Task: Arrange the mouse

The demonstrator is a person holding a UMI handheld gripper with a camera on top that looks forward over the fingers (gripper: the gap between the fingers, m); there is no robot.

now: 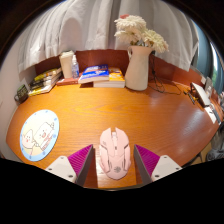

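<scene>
A pale pink computer mouse (114,152) lies on the wooden table (160,120), pointing away from me. It sits between my gripper's (114,150) two fingers. The magenta pads (84,160) flank its sides, with a thin strip of wood showing on each side. The gripper is open around the mouse, which rests on the table.
A round blue-and-white mat (38,135) lies to the left of the fingers. Beyond the mouse stand a white vase with flowers (137,62), a stack of books (100,75) and a small box (69,65). More books (42,82) sit far left, and some items (205,95) far right.
</scene>
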